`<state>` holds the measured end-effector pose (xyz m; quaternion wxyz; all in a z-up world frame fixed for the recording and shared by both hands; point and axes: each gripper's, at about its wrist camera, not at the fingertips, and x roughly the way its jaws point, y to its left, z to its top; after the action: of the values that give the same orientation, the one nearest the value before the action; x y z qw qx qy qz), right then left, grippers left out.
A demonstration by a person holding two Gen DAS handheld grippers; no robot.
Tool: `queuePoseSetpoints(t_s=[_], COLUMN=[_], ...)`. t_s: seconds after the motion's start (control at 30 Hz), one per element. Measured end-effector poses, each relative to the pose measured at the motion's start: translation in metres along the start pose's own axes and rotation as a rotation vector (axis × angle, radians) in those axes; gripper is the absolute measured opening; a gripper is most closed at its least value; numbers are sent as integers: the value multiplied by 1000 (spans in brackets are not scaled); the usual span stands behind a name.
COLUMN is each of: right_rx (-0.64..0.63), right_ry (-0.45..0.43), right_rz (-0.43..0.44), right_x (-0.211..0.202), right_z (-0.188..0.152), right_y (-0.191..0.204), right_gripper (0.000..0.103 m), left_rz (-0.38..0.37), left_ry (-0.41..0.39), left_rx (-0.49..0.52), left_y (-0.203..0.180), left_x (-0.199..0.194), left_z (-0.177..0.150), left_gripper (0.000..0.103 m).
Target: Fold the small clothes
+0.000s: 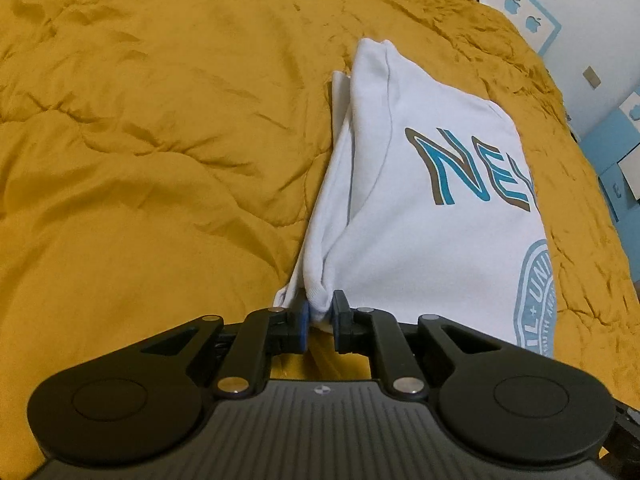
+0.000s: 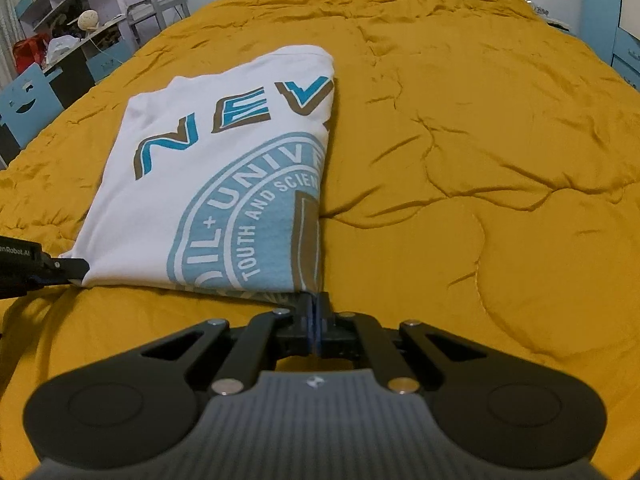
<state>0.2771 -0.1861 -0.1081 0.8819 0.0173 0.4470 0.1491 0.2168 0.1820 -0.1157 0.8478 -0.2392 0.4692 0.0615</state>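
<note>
A white printed T-shirt [image 2: 208, 184], already narrowed by side folds, lies on a mustard quilt [image 2: 480, 160]. Lifting both near corners level and together should keep the next fold square. The left gripper [image 1: 320, 312] pinches the bunched near-left corner; the right gripper [image 2: 315, 312], jaws together, clamps the near-right corner.

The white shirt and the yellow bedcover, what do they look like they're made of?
White T-shirt: likely soft cotton jersey, matte, draping in limp folds, with a flat printed graphic. Mustard quilt: seemingly padded woven fabric with a faint sheen; stitched lines and puffy creases suggest filling.
</note>
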Motion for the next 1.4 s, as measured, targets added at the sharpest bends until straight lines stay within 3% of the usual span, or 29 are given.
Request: queuePoseSetpoints(t_s=[0.2, 0.33, 0.6, 0.67, 0.73, 0.97, 1.17, 1.4], right_rx=[21, 33, 89, 89, 86, 73, 109, 189], right_ry=[13, 5, -24, -35, -48, -83, -93, -83], right_rz=[-19, -12, 17, 30, 47, 89, 97, 142], right_x=[-4, -16, -37, -41, -44, -47, -36, -8], right_z=[0, -3, -5, -4, -2, 15, 39, 67], right_y=[-6, -17, -30, -28, -26, -23, -28, -41], right_gripper=[0, 0, 2, 9, 27, 44, 54, 60], left_rz=[8, 58, -5, -20, -32, -68, -107, -174], left_ry=[19, 48, -95, -128, -149, -202, -214, -182], left_rx=[-27, -34, -37, -35, -28, 11, 7, -5], left_y=[0, 3, 4, 2, -4, -23, -28, -17], left_x=[-5, -9, -44, -51, -53, -51, -34, -4], left_z=[-2, -9, -15, -12, -6, 17, 35, 59], left_gripper=[14, 8, 9, 19, 30, 67, 81, 87])
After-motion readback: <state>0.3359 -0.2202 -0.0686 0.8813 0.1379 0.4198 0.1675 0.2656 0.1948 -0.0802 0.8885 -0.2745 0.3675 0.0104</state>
